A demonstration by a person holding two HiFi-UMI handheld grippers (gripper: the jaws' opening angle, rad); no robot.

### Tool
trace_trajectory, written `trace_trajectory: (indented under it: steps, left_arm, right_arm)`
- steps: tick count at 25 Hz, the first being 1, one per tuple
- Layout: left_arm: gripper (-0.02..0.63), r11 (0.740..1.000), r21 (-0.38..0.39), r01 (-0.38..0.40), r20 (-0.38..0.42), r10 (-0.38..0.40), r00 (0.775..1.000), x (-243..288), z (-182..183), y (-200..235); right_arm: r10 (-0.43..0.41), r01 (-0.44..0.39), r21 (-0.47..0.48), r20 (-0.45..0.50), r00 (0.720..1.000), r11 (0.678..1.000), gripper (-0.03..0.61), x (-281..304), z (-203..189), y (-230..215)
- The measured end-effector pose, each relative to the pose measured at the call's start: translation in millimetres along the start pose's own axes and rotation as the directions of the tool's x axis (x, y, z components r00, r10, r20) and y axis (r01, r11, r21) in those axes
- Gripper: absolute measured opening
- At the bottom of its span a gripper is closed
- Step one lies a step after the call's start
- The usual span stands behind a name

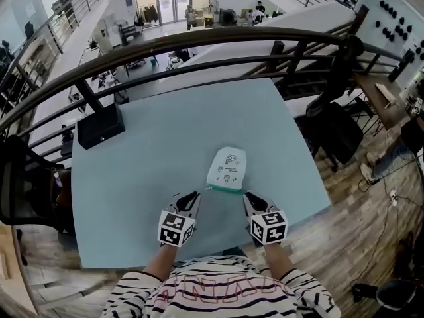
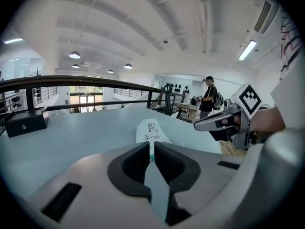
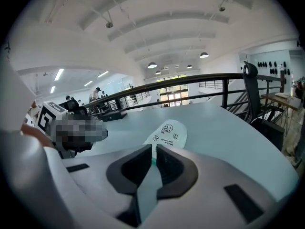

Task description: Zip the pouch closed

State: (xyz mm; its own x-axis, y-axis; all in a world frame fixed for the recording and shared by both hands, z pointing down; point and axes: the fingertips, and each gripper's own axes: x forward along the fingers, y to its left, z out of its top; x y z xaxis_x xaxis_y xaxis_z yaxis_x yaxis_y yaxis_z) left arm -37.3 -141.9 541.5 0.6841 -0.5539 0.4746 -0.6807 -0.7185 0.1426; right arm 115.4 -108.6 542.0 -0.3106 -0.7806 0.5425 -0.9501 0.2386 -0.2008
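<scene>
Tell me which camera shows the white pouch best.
The head view: the whole pouch shows from above, its teal edge pinched at each end by the left gripper and right gripper. Each gripper view shows only its printed far part beyond that gripper's shut jaws.

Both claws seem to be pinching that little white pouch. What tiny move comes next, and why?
Probably hold the left gripper steady and draw the right gripper along the green zip edge of the pouch: each is shut on one end of that edge, which looks taut.
</scene>
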Motion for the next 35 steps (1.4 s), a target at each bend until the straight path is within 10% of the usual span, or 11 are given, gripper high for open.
trace_trajectory:
  steps: [35]
  left_arm:
    - [0.028, 0.968, 0.190, 0.165, 0.105, -0.187, 0.977, -125, -15, -20]
  right_arm:
    - [-0.053, 0.047, 0.036, 0.190, 0.980, 0.998, 0.028, -48, -24, 144]
